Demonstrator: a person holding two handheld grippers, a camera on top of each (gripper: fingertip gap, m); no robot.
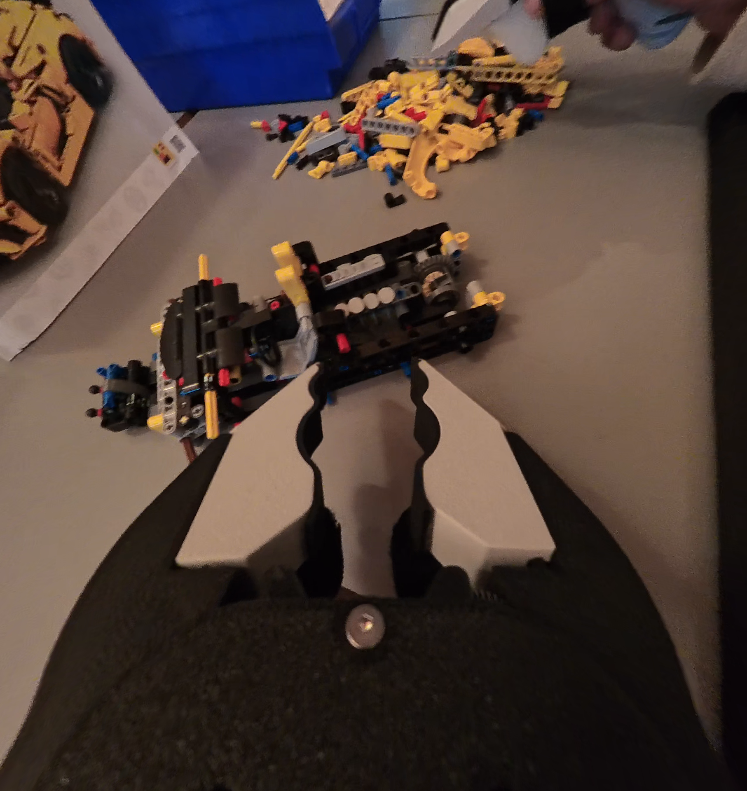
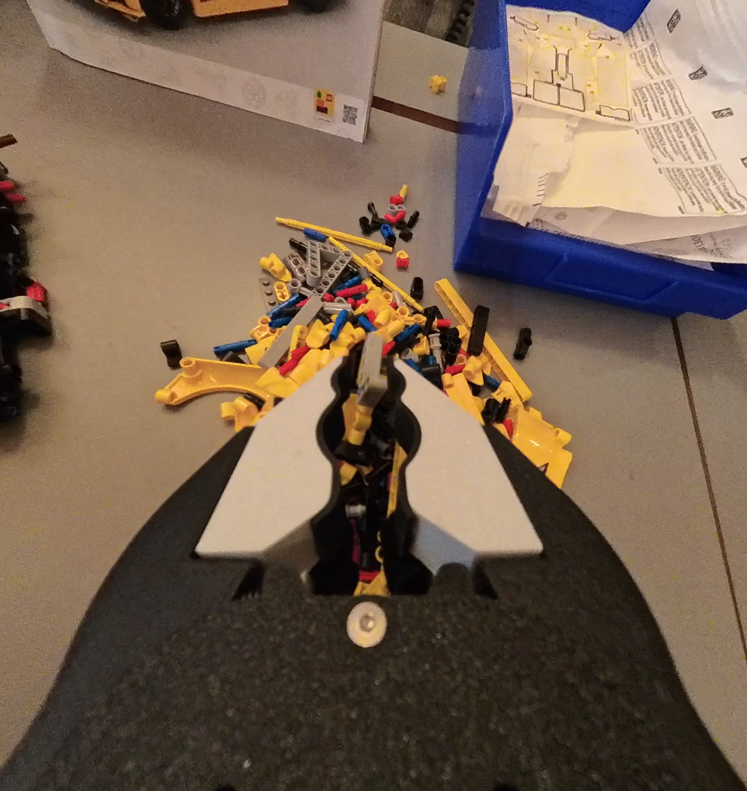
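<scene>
My left gripper [image 1: 368,368] is open and empty, with its tips just at the near side of a black, part-built brick car chassis [image 1: 320,316] that lies on the grey table [image 1: 577,342]. My right gripper [image 2: 371,364] hovers over a pile of loose yellow, black, blue and red parts [image 2: 354,308]. Its tips are closed on a light grey beam [image 2: 369,381] that stands up between them. The pile also shows in the left wrist view [image 1: 440,115], with the right gripper [image 1: 487,34] blurred above it. The chassis shows at the left edge of the right wrist view [image 2: 3,299].
A blue bin [image 2: 577,265] holding printed paper sheets [image 2: 598,150] stands right of the pile. A box with a yellow car picture [image 1: 33,150] lies at the far left. A small yellow part [image 2: 437,82] lies alone. A dark strip [image 1: 739,385] borders the table's right side. One gripper's finger ends stand about 30 cm off the other's.
</scene>
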